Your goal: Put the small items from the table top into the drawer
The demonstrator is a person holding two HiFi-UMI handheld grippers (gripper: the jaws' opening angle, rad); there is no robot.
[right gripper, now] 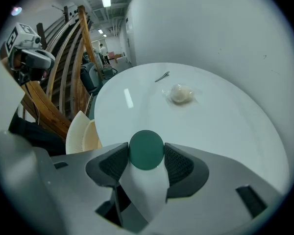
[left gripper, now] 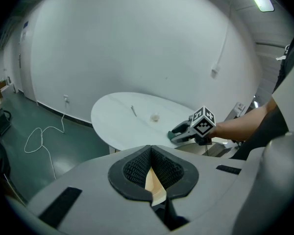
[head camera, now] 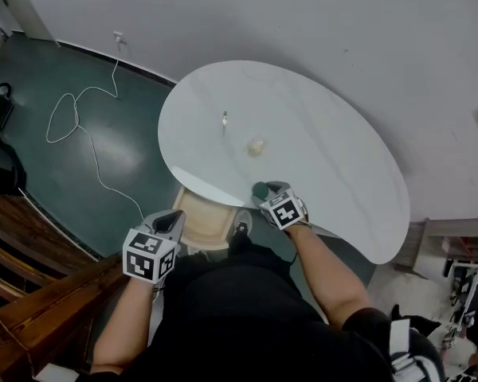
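A dark green ball (right gripper: 146,150) rests near the front edge of the white oval table (head camera: 319,134). My right gripper (right gripper: 146,155) stands open with its tips on either side of the ball. In the head view the ball (head camera: 260,190) shows just ahead of that gripper (head camera: 264,191). A cream lump (head camera: 256,146) and a thin metal pin (head camera: 224,122) lie farther back on the table. The pale wooden drawer (head camera: 203,225) is pulled out under the table's front. My left gripper (head camera: 175,216) sits at the drawer's left rim. A tan sliver of that rim is pinched between its pads (left gripper: 137,173).
A white cable (head camera: 72,118) loops over the green floor to the left. Dark wooden slats (head camera: 32,261) stand close by my left arm. The white wall runs behind the table. A person's knees and shoe fill the space below the drawer.
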